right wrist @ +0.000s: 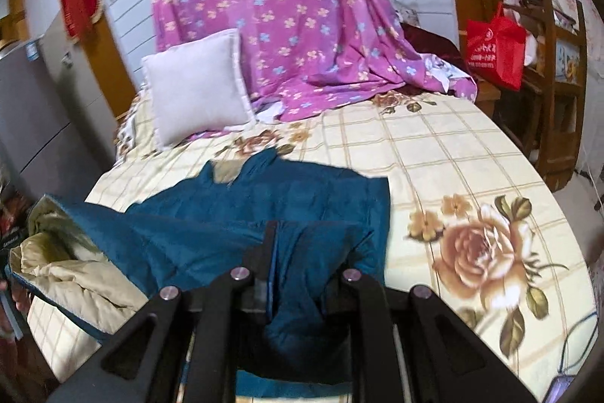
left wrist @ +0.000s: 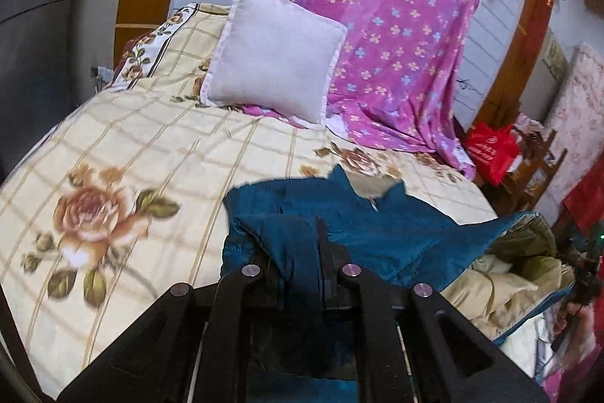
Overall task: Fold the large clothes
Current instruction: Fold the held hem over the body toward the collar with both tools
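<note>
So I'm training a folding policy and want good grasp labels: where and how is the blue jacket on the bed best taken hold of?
At its near edge, one corner per gripper, coming from the foot of the bed. The blue jacket lies spread with collar pointing toward the pillow, so that edge is the free one. Left gripper and right gripper are shut on it there.

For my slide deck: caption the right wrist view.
Right gripper shut on a blue jacket, lifting it over a floral bedspread.

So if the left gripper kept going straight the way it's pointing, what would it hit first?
The left gripper, its jaws shut on the blue jacket, would probably run into more of that jacket lying on the bed, though depth is hard to judge.
</note>
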